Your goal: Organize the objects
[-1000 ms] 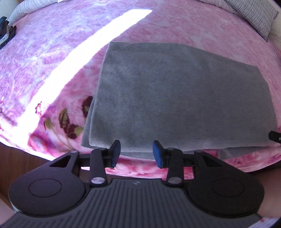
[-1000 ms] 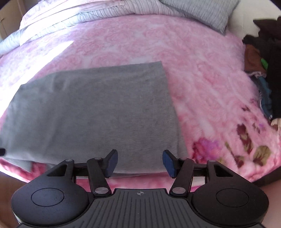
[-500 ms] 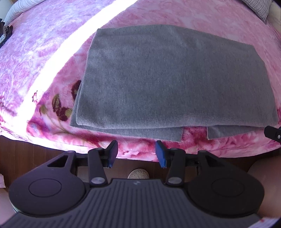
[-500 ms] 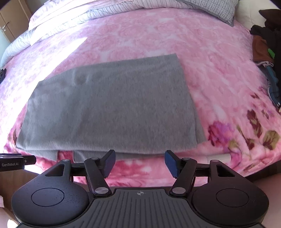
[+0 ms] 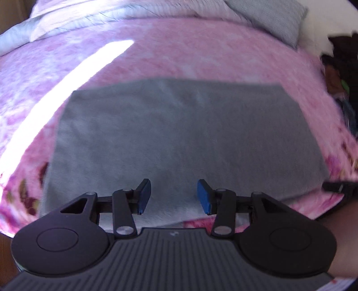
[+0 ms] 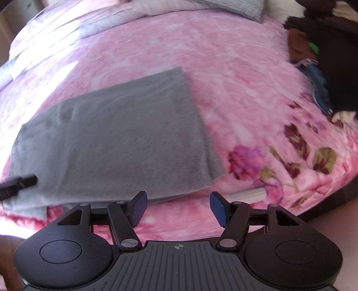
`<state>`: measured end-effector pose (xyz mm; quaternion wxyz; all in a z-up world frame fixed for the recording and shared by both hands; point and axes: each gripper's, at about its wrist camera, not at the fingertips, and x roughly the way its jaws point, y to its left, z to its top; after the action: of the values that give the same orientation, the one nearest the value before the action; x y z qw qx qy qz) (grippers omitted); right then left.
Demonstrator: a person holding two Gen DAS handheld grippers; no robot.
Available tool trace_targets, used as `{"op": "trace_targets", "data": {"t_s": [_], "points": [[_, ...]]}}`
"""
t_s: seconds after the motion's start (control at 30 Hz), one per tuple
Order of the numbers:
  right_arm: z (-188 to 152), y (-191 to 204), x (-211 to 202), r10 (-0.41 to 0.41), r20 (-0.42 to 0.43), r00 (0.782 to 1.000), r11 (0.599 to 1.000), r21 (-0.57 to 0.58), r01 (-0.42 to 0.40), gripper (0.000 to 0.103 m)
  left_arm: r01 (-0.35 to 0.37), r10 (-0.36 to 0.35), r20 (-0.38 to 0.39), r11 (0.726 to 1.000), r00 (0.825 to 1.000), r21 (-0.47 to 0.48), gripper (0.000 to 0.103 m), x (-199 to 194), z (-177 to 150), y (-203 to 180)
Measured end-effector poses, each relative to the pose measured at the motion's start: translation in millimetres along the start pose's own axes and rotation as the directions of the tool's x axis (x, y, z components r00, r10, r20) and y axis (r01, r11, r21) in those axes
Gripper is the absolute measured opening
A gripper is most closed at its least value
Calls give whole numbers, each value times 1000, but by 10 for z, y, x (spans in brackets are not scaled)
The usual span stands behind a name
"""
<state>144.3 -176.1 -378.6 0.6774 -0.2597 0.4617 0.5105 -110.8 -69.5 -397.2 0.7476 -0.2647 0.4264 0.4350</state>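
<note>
A folded grey towel (image 5: 179, 134) lies flat on the pink floral blanket (image 5: 201, 56), near the bed's front edge. My left gripper (image 5: 172, 192) hovers over the towel's near edge, around its middle, open with nothing between the blue pads. My right gripper (image 6: 177, 202) stands open just off the towel's near right corner, over the blanket; the grey towel (image 6: 116, 138) spreads to its left. One dark finger of the left gripper (image 6: 20, 182) pokes in over the towel's left part. This moment's pictures are blurred by motion.
A grey pillow (image 5: 268, 20) and a striped quilt (image 5: 78, 20) lie at the head of the bed. A pile of dark clothes (image 6: 324, 56) sits at the right. A small white object (image 6: 248, 193) lies at the bed's front edge by the right gripper.
The left gripper drew back past the bed's edge, then came forward and right over the towel's near edge. The right gripper shifted right toward the towel's corner, its jaws slightly wider.
</note>
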Motion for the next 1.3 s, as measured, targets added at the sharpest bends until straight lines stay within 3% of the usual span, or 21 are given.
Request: {"op": "trace_targets", "data": {"t_s": [0.03, 0.13, 0.33, 0.5, 0.63, 0.7, 0.77, 0.93, 1.13, 1.2, 1.3], "points": [[7, -44, 9, 0, 10, 1000, 1000, 17, 0, 59, -17, 17, -1, 999, 1000, 34, 41, 85, -72, -74], [50, -182, 32, -7, 56, 998, 998, 67, 3, 59, -98, 83, 100, 983, 992, 158, 41, 126, -273, -269], [160, -501, 192, 54, 156, 986, 988, 138, -76, 59, -20, 18, 27, 998, 999, 65, 41, 100, -69, -90], [240, -735, 517, 169, 141, 976, 972, 138, -188, 59, 3, -3, 65, 1000, 998, -3, 40, -43, -32, 88], [217, -945, 586, 300, 164, 940, 925, 189, -329, 59, 35, -33, 24, 998, 999, -60, 40, 47, -47, 233], [190, -1022, 593, 374, 160, 913, 892, 205, -402, 59, 31, -30, 34, 999, 999, -29, 40, 78, -95, 179], [162, -1086, 611, 414, 168, 895, 866, 231, -444, 58, 19, -19, 44, 1000, 999, -2, 42, 93, -107, 134], [198, -1246, 687, 468, 203, 860, 791, 337, -510, 49, 48, -45, 35, 995, 998, -87, 45, 121, -90, 212], [488, -1150, 829, 498, 182, 848, 808, 257, -530, 49, 73, -73, 6, 992, 997, -105, 45, 126, -7, 265], [537, -1110, 861, 505, 156, 849, 817, 231, -528, 48, 112, -109, 27, 985, 994, -134, 40, 84, 81, 298], [515, -1155, 864, 508, 150, 848, 812, 243, -530, 40, 121, -111, 85, 986, 990, -114, 37, 95, 301, 268]]}}
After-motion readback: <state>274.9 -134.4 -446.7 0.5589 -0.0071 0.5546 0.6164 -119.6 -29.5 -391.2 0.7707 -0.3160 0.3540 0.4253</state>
